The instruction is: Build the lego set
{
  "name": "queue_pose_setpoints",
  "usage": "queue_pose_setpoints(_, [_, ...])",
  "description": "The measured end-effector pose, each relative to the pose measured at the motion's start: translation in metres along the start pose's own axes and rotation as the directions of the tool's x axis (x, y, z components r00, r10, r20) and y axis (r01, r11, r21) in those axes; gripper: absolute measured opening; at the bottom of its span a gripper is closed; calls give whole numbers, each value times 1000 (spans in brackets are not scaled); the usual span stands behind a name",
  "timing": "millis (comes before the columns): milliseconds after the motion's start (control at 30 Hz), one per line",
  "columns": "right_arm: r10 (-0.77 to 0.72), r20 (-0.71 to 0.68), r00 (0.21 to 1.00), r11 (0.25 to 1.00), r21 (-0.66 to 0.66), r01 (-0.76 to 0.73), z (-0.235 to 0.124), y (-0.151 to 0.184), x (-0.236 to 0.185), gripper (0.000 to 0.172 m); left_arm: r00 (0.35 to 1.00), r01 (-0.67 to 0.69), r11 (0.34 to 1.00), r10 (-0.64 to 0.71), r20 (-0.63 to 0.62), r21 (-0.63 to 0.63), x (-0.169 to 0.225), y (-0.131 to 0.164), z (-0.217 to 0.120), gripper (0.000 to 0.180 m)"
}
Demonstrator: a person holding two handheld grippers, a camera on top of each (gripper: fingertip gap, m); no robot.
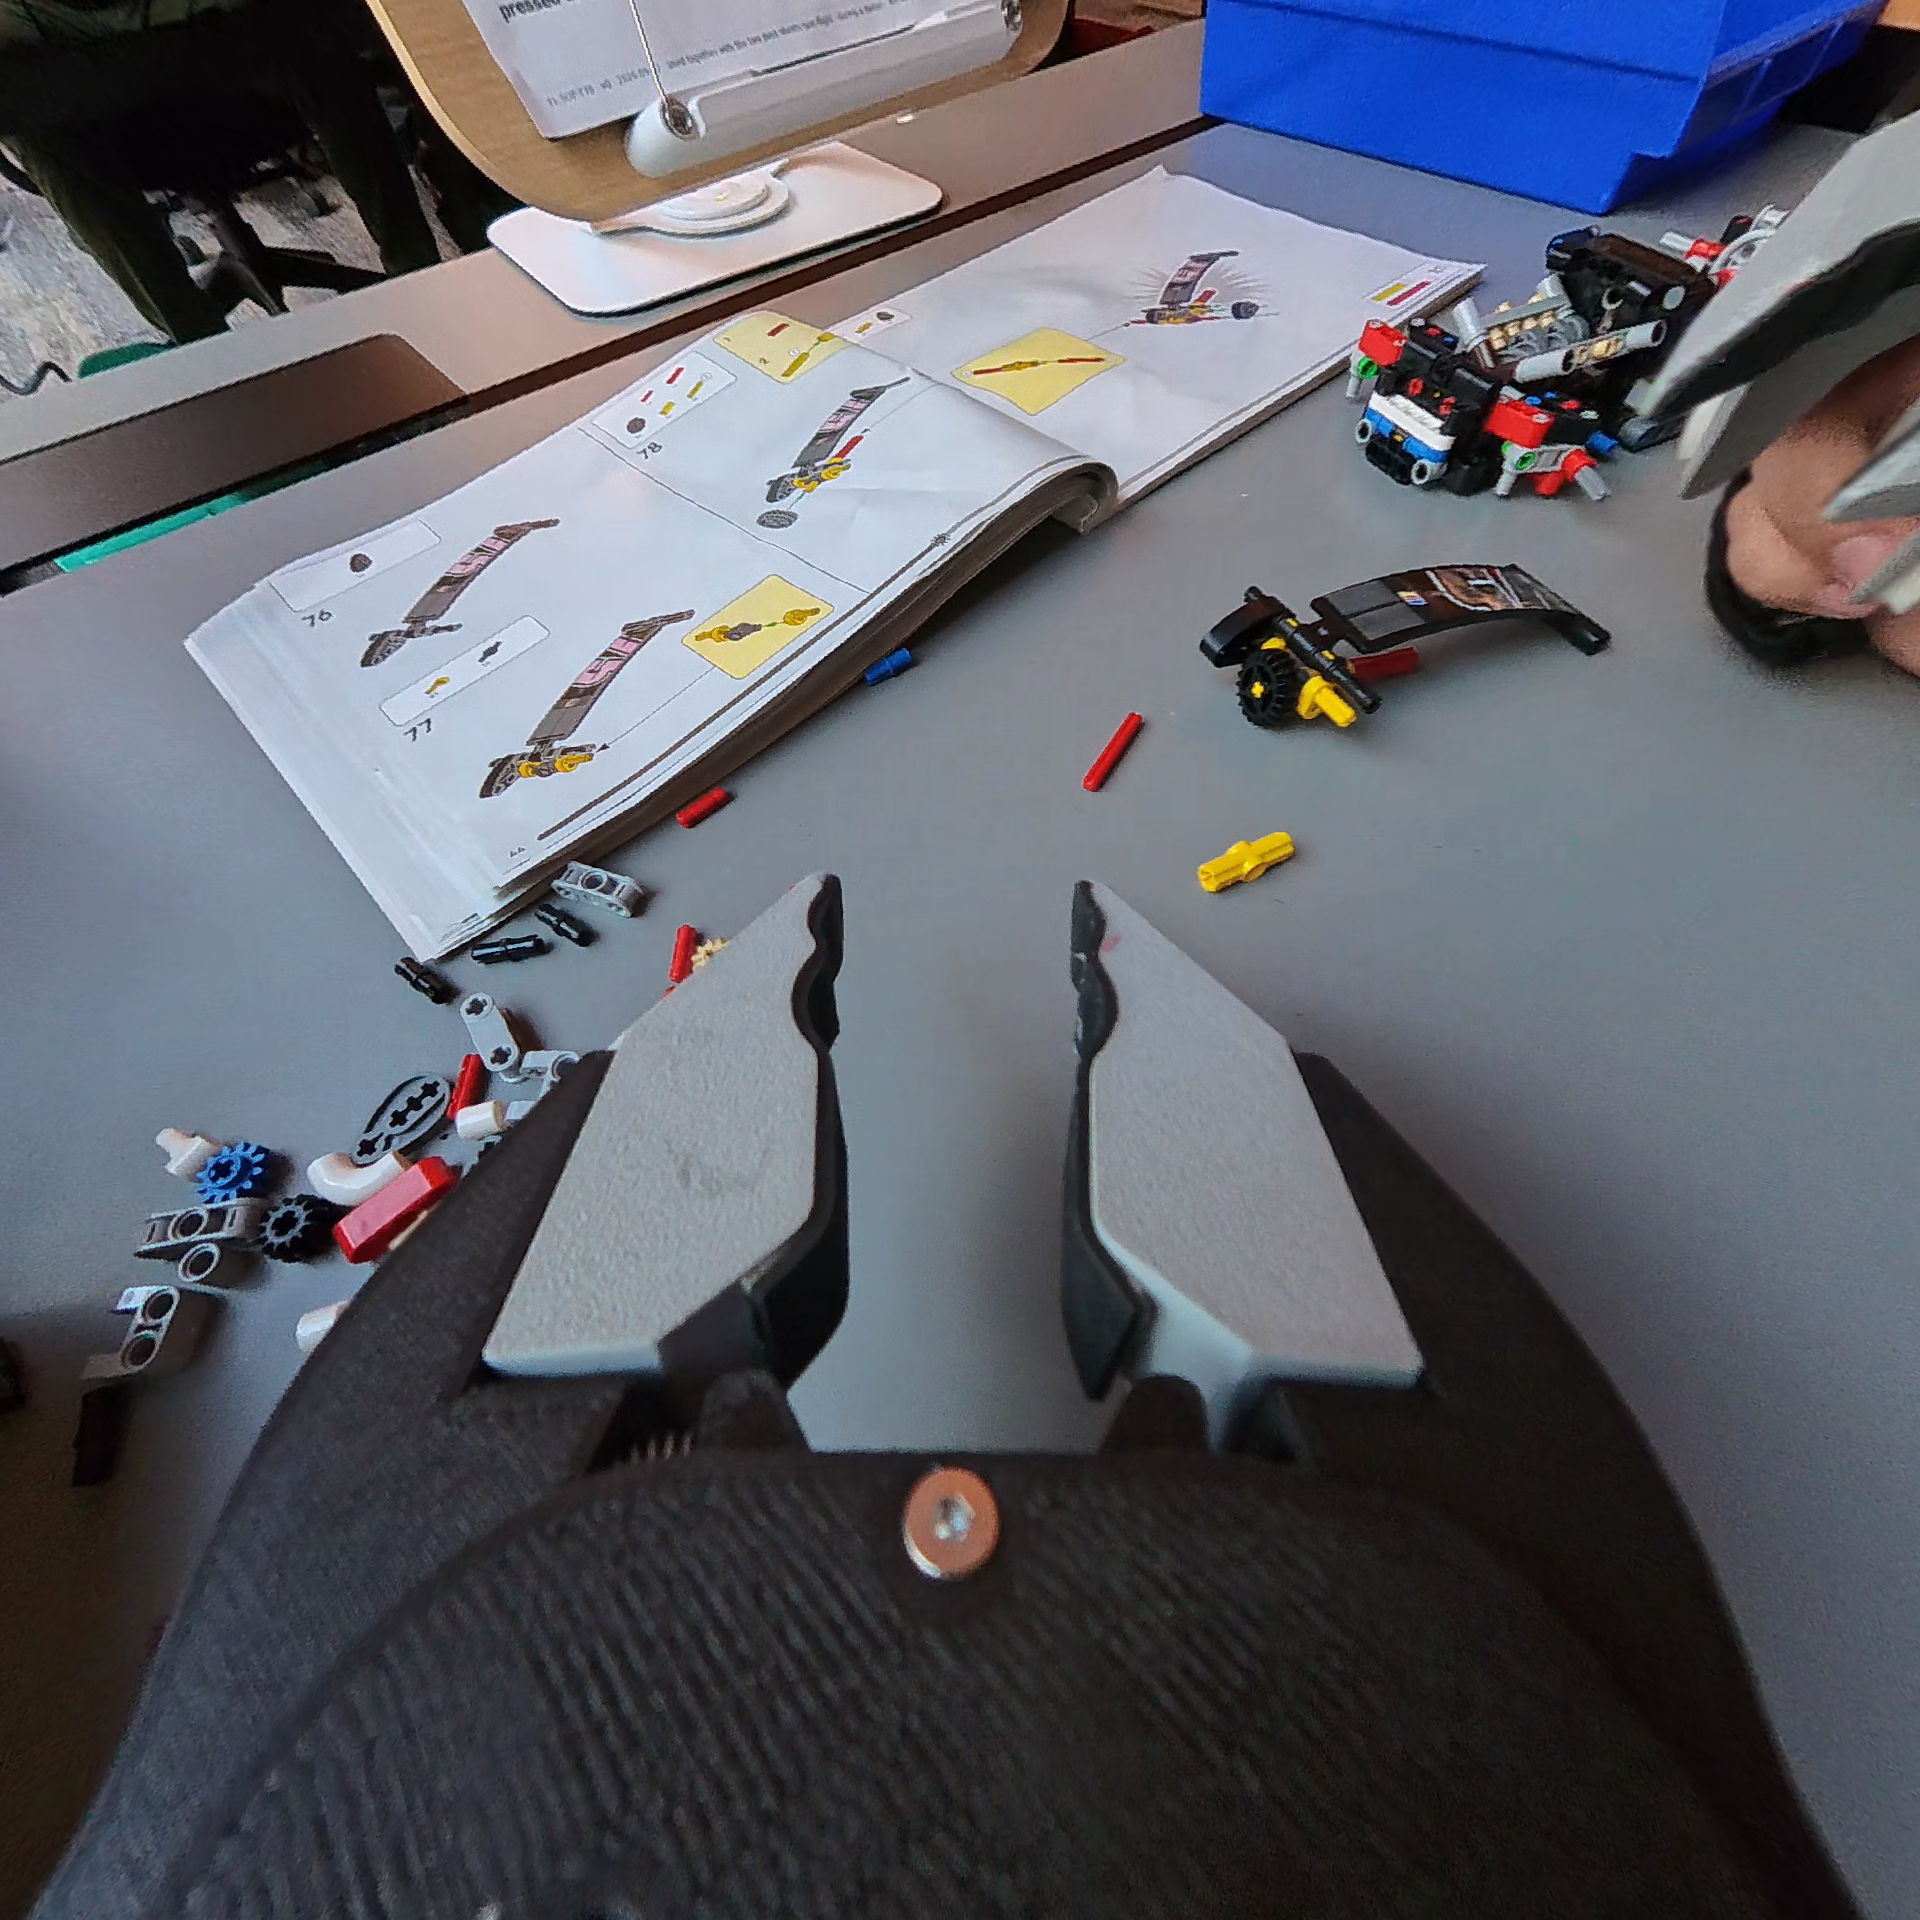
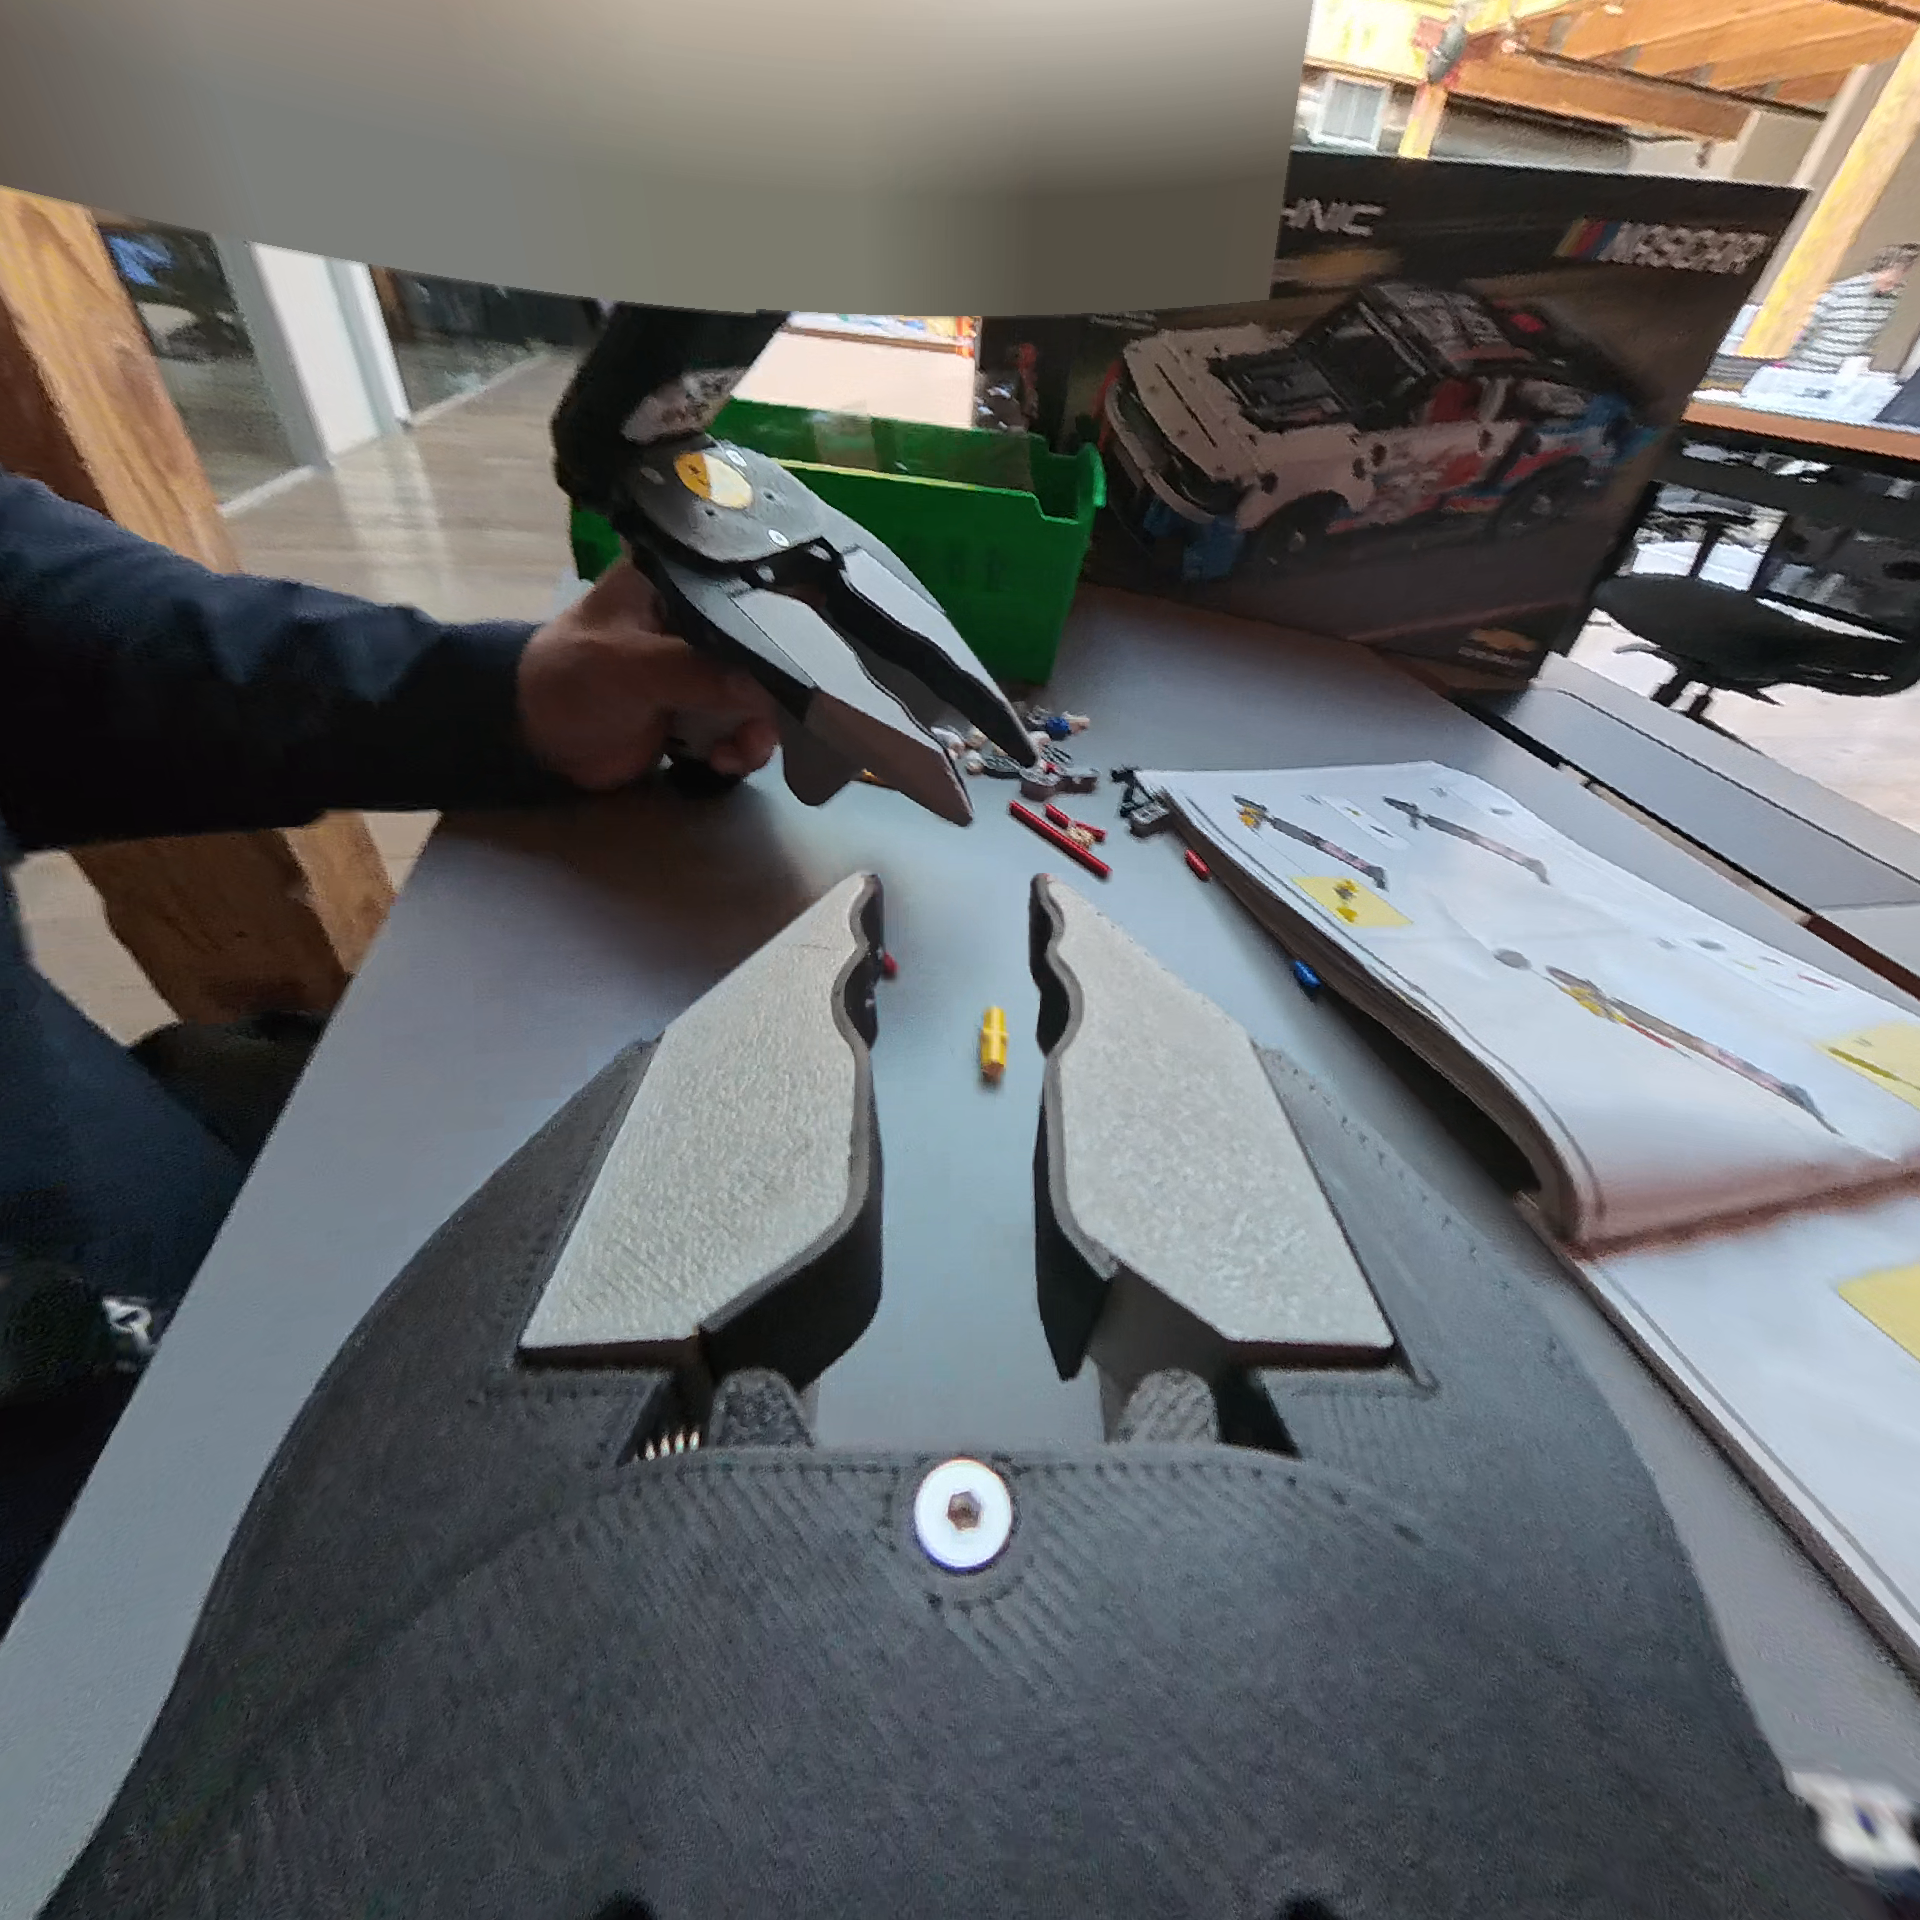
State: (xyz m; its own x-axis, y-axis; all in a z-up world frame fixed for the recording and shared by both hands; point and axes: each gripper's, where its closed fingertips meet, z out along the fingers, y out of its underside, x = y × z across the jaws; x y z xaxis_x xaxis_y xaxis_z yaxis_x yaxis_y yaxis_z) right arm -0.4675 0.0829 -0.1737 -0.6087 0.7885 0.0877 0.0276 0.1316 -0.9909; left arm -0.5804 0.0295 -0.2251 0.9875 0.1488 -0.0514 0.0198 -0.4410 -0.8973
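Left tool [image 1: 956, 894]: jaws apart, bare, over grey counter [image 1: 1455, 1039]. Right tool [image 2: 956, 894]: jaws apart, nothing clamped; one yellow connector [image 2: 993, 1042] seen lying on the counter between them, untouched. One open booklet [image 1: 623, 582] at far left. Loose-parts pile [image 1: 312, 1174] partly hidden by the left tool, uncountable.

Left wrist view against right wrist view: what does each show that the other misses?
Left wrist view only: a blue bin, a part-built model car, a black curved sub-assembly.

Right wrist view only: a green bin, the printed set box, the left gripper from outside.

Both: the grey table, open instruction booklet, yellow connector, scattered red pins.
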Motion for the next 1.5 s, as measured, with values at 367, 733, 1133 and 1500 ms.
queue_pose_setpoints(367, [335, 32, 942, 930, 148, -336, 4, -11, 31, 14, 989, -132, 978, 141, 48, -160, 3, 21, 12, 25])
queue_pose_setpoints(733, [152, -16, 988, 988, 0, -152, 9, 2, 25, 19, 966, -241, 970, 237, 104, 24, 13, -4, -5, 11])
queue_pose_setpoints(1133, [-81, -131, 988, 971, -233, 49, 15, 33, 19, 21, 993, -92, 993, 97, -70, 72, 27, -7, -8, 41])
queue_pose_setpoints(1500, [146, -41, 988, 976, -160, -151, 8, 27, 21, 19, 969, -79, 997, 71, -238, -22, 47, 5, -2, 47])
